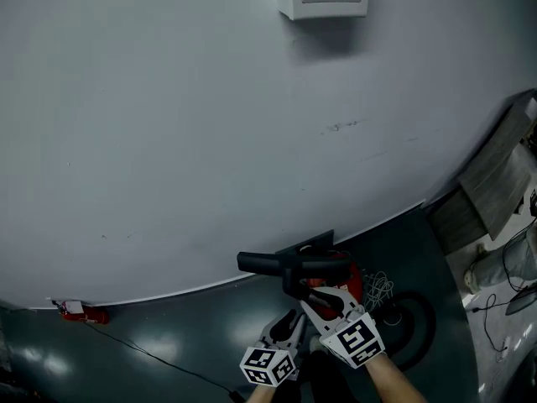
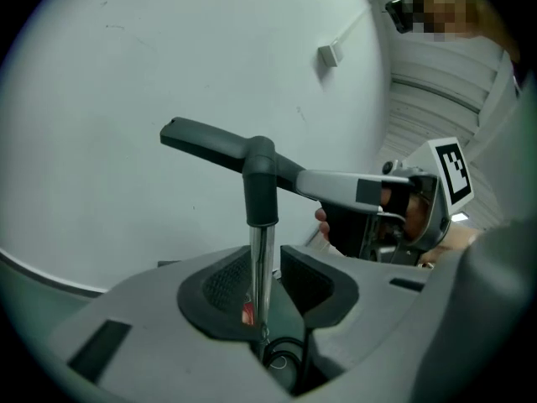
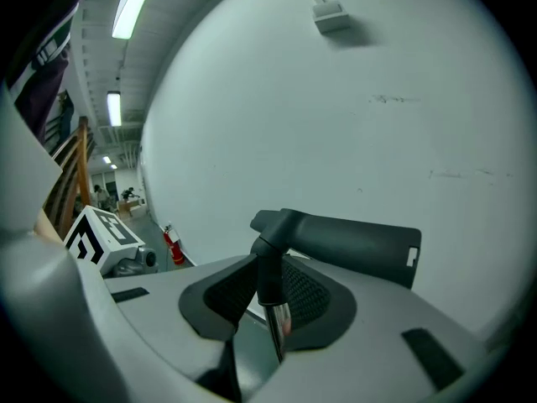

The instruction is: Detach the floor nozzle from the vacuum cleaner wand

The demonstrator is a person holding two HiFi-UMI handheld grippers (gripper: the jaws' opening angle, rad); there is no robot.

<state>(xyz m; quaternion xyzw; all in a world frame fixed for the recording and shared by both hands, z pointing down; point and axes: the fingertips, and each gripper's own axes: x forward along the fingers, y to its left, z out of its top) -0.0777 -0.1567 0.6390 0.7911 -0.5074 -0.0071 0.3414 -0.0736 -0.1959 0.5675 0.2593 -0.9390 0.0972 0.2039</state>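
The vacuum's chrome wand (image 2: 261, 263) stands upright with the black floor nozzle (image 1: 285, 264) on its top end, close to a pale wall. In the left gripper view the nozzle (image 2: 210, 145) crosses above a dark collar. My left gripper (image 1: 289, 321) is open, the wand between its pads with a gap on each side. My right gripper (image 1: 309, 299) reaches in from the right, just under the nozzle (image 3: 352, 242). It is open too, and the collar and wand (image 3: 278, 321) stand between its pads. No pad presses on the tube.
A red vacuum body (image 1: 358, 282), a white cord (image 1: 379, 289) and a black hose loop (image 1: 413, 319) lie on the dark floor behind the grippers. A red extinguisher (image 1: 80, 312) sits at the wall's foot, left. Boards (image 1: 495, 175) lean at the right.
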